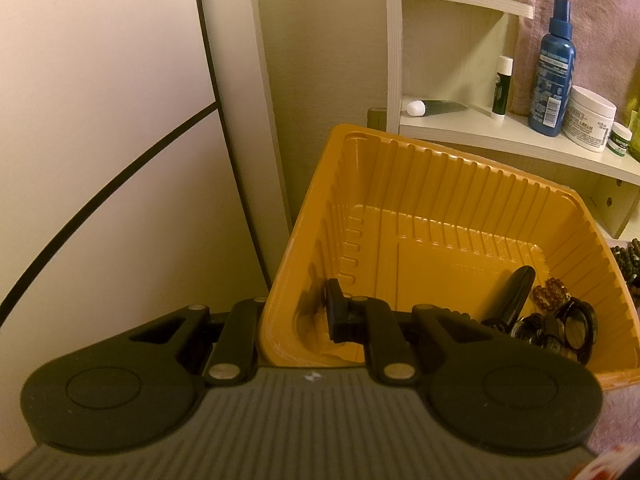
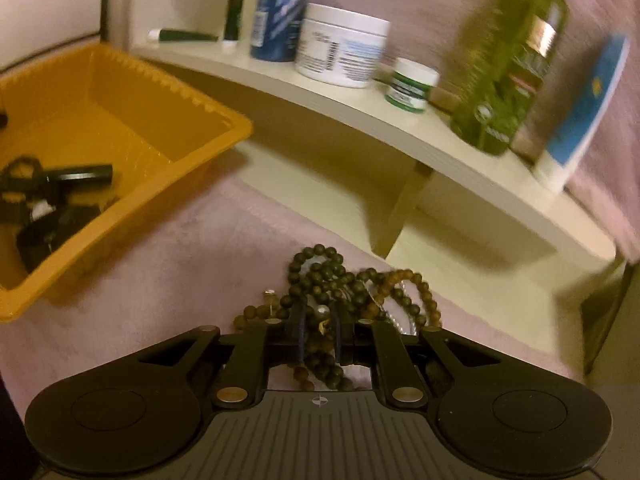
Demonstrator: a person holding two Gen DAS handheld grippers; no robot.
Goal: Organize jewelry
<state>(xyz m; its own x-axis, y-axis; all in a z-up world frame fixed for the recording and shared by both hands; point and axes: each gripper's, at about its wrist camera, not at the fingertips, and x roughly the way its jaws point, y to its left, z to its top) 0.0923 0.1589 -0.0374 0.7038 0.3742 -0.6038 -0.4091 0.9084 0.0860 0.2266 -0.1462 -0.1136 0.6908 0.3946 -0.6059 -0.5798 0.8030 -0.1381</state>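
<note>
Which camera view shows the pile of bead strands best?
The right wrist view: the bead strands lie centred on the pink cloth, right gripper closed among them. The left wrist view catches only a few beads at its right edge.

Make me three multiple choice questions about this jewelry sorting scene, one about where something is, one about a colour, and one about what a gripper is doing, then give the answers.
1. Where is the white jar?
A. in the tray
B. on the shelf
C. on the pink cloth

2. What colour is the tray?
A. orange-yellow
B. blue
C. white

3. What is the left gripper doing?
A. hanging open above the beads
B. shut on a bottle
C. shut on the tray's wall

Answers:
1 B, it stands on the shelf beside the blue bottle.
2 A, its ribbed walls are orange-yellow in both views.
3 C, one finger sits inside the wall and one outside.
</note>
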